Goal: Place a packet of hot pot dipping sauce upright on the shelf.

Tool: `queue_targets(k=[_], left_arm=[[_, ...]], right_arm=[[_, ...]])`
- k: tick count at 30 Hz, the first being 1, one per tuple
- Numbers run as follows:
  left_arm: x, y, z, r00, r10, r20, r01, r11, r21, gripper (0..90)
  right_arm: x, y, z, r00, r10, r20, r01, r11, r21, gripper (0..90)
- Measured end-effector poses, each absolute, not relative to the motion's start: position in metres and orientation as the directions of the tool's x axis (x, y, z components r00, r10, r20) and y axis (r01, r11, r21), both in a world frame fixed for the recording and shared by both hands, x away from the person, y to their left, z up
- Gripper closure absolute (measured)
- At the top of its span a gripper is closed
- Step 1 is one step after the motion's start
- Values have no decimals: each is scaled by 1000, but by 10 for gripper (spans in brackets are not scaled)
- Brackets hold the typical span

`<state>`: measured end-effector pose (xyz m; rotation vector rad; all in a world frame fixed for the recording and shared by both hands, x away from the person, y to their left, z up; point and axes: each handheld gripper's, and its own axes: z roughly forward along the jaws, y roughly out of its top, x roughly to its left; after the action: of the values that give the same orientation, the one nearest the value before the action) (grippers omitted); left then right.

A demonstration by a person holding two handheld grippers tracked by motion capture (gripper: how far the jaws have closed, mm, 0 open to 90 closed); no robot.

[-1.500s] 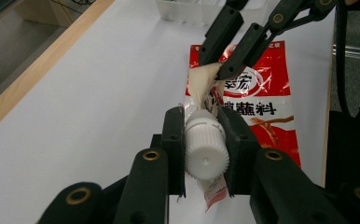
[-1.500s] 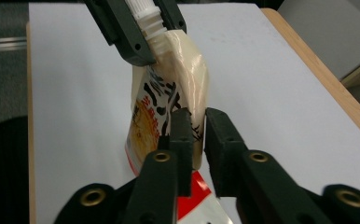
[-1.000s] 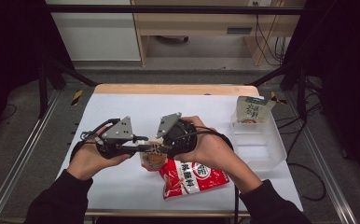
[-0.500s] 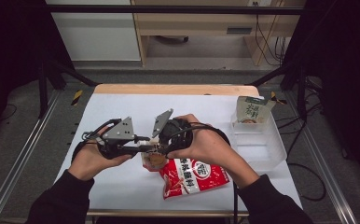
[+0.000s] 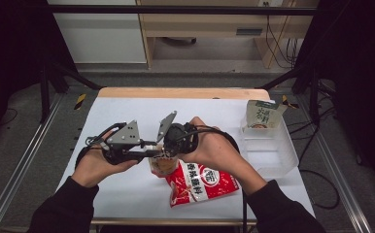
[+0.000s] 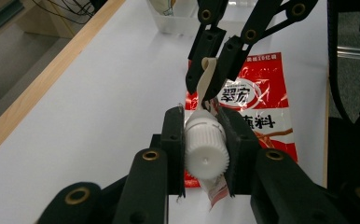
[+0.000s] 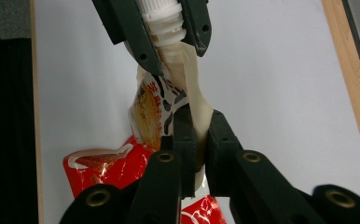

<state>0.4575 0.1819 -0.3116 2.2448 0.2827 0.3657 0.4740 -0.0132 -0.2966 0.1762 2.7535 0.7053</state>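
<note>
A small spouted pouch point(image 5: 162, 165) with a white ribbed screw cap point(image 6: 206, 150) hangs just above the table. My left gripper point(image 6: 205, 135) is shut on that cap, one jaw on each side. My right gripper point(image 7: 199, 135) has just been closing and now pinches the pouch's cream side edge point(image 7: 197, 116) below the spout. The left gripper view shows the right gripper point(image 6: 211, 86) reaching in from the far side with that cream strip point(image 6: 205, 79) between its jaws. Under both lies a red sachet point(image 5: 202, 182) flat on the white table point(image 5: 127, 111).
A clear plastic bin point(image 5: 273, 150) stands at the table's right side. A green and white carton point(image 5: 263, 114) leans in its far end. The table's wooden far edge point(image 5: 180, 92) runs along the back. Metal rails flank the table.
The right gripper's jaws have closed onto the pouch's edge. Its body has tipped so the grey plate stands more upright. The left gripper has kept still on the cap.
</note>
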Motion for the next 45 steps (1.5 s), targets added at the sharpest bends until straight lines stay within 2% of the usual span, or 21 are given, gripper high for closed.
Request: queue_targets(k=[2, 3, 4, 9, 13, 26, 33, 39, 45], left_arm=[[458, 183, -310, 927, 339, 161, 89, -614, 784, 725], [457, 184, -309, 923, 353, 152, 96, -595, 798, 686], [458, 184, -309, 918, 369, 148, 99, -573, 814, 596], [457, 189, -311, 906, 394, 153, 103, -556, 825, 380], [458, 194, -322, 894, 427, 138, 136, -552, 823, 298], [454, 214, -380, 843, 523, 125, 239, -573, 784, 206], [452, 226, -400, 811, 573, 118, 273, -549, 790, 118], [453, 244, -411, 771, 627, 113, 307, -521, 797, 69], [449, 262, -420, 715, 691, 111, 330, -473, 817, 67]], right_arm=[[475, -13, -292, -948, 198, -251, 54, 873, 484, 865], [475, -13, -290, -947, 214, -240, 72, 869, 490, 866], [476, -14, -288, -946, 209, -250, 67, 875, 480, 867], [483, -22, -279, -935, 238, -262, 93, 879, 468, 868], [491, -34, -274, -926, 270, -265, 119, 873, 473, 868], [517, -76, -279, -896, 367, -252, 218, 855, 471, 870], [522, -93, -282, -880, 409, -241, 261, 841, 474, 870], [520, -108, -276, -872, 423, -246, 264, 830, 491, 869], [517, -122, -267, -863, 424, -276, 243, 825, 510, 870]])
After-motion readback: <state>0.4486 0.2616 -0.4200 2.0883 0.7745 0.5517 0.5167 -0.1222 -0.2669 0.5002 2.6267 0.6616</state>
